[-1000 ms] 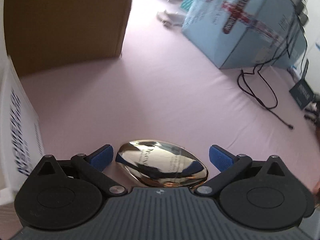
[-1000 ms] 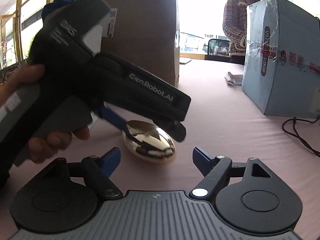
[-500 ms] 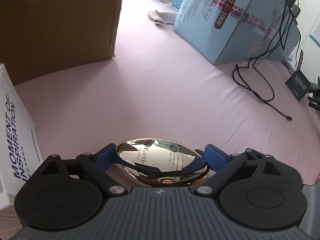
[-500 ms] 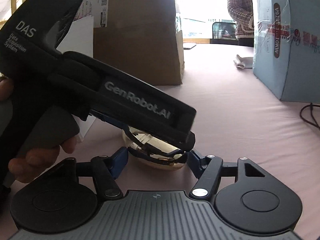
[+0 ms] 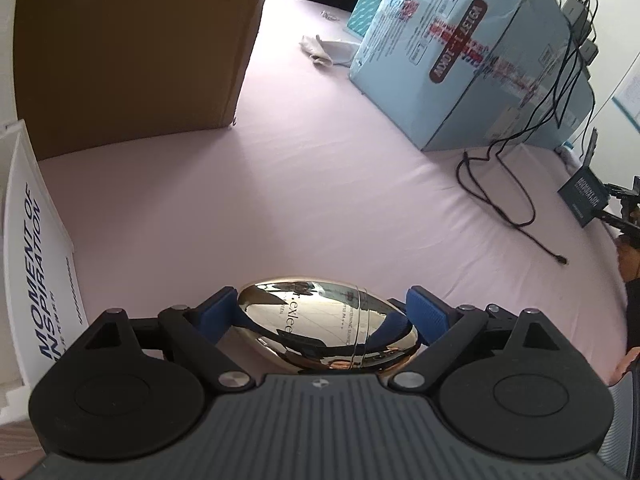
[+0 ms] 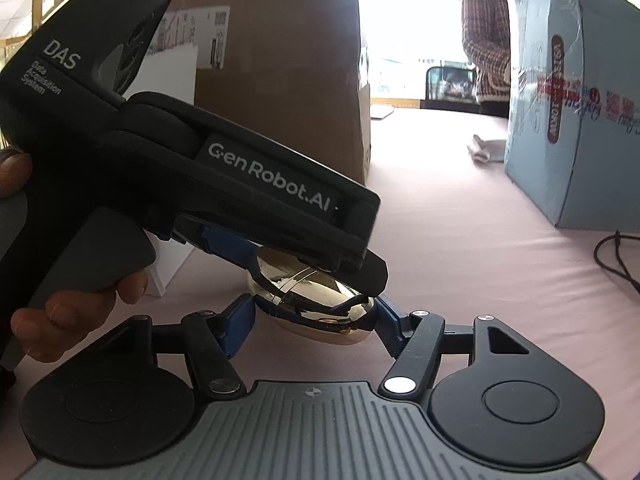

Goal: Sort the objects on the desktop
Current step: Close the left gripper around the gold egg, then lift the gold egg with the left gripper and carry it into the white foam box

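Mirror-polished gold egg-shaped case [image 5: 328, 328] on matte pink tablecloth [image 5: 320, 184]: left gripper [image 5: 328, 314] and right gripper [image 6: 316, 318] both clamp it between ribbed blue pads [image 5: 426, 314].

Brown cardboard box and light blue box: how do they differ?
The brown cardboard box shows a plain brown side; the light blue box carries a dark red label. The brown cardboard box stands left, the light blue box right. Black cables hang over the light blue box, not the brown cardboard box. Both rest on the pink tablecloth.
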Demonstrator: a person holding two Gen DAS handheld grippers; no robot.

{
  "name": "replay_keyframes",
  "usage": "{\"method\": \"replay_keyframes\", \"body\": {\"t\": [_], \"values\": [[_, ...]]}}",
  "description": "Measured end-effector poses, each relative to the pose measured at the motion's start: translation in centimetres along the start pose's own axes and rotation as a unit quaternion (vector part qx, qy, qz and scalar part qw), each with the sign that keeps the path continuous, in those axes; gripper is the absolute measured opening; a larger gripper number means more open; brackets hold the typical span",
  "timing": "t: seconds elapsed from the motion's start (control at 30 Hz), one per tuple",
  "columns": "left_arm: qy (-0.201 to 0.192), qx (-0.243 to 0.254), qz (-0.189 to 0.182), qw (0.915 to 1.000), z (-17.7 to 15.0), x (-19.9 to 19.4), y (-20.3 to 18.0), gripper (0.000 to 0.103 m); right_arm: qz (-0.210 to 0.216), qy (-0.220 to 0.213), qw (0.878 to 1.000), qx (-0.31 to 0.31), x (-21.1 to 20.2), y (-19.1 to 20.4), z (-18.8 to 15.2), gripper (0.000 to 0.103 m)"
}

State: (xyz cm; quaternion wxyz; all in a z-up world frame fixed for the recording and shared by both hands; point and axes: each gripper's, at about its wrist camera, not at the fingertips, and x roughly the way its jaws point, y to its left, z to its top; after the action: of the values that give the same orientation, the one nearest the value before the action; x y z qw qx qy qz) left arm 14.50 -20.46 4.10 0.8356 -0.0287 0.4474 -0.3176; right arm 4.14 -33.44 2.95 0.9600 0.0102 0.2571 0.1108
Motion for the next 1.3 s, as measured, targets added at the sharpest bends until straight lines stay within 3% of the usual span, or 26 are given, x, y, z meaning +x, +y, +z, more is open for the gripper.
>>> {"method": "replay_keyframes", "body": {"t": [0.77, 1.3], "values": [[-0.072, 0.023, -0.021, 0.9969, 0.2, -6.4, -2.6, 0.085, 0.019, -0.095, 0.995, 0.009, -4.0, -0.4, 0.8, 0.06], [-0.139, 0.051, -0.017, 0.9888, -0.8, -12.9, -4.1, 0.085, 0.028, -0.163, 0.986, -0.007, -8.8, 2.8, 0.8, 0.06]]}}
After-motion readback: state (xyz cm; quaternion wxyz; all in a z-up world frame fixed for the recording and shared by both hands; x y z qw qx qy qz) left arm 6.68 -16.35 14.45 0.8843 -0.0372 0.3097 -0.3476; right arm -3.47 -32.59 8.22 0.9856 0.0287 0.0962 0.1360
